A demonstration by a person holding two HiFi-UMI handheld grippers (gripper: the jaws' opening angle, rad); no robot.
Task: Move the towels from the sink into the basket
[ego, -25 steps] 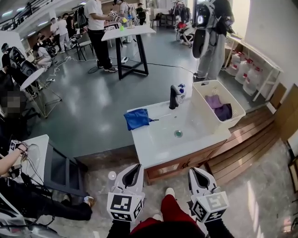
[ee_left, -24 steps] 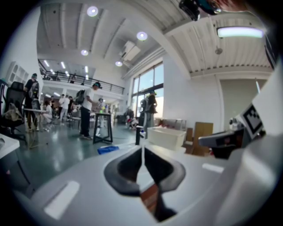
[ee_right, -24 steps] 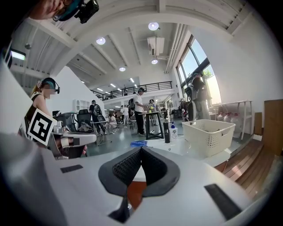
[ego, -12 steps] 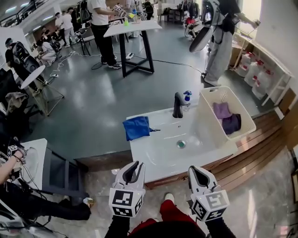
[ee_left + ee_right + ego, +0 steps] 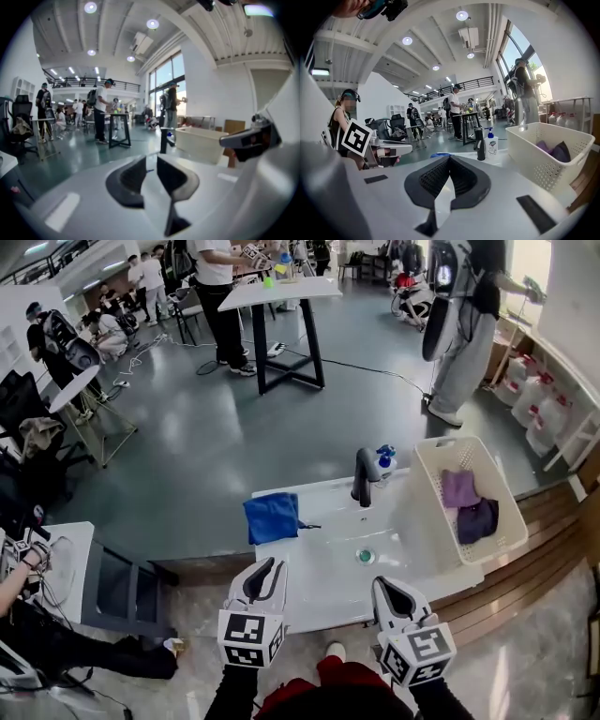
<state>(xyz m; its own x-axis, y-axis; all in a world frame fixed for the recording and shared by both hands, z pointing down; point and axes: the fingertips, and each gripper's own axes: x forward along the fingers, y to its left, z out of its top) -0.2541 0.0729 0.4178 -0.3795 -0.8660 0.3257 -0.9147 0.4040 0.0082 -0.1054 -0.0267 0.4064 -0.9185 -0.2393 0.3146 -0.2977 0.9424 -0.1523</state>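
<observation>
from the head view we see the white sink (image 5: 323, 592) laid out below us, with the blue towel (image 5: 272, 517) bunched on its flat left rim, just left of the black faucet (image 5: 364, 476) and outside the bowl, whose drain (image 5: 366, 556) shows only from up here. the cream basket (image 5: 433, 470) stands at the sink's right end, and in it lie a purple towel (image 5: 459, 487) and a darker purple towel (image 5: 478, 519), touching each other. our left gripper (image 5: 268, 568) and right gripper (image 5: 382, 585) hang side by side at the sink's near edge, both well apart from the blue towel and the basket. the left gripper view gives what the head view cannot: a clear slot between its two pads, so those jaws stand slightly spread, have just been opening, and have nothing between them. that view shows the basket only as a plain box beyond the faucet, its contents hidden. the right gripper view shows its pads meeting at the tips, pressed together on nothing. it also takes the basket's perforated wall side-on, with the two purple towels showing inside, a soap pump bottle (image 5: 491, 143) just beside the faucet, and a thin blue strip of the towel above the jaw tips. beyond the sink, people stand around a black-legged table (image 5: 281, 294).
</observation>
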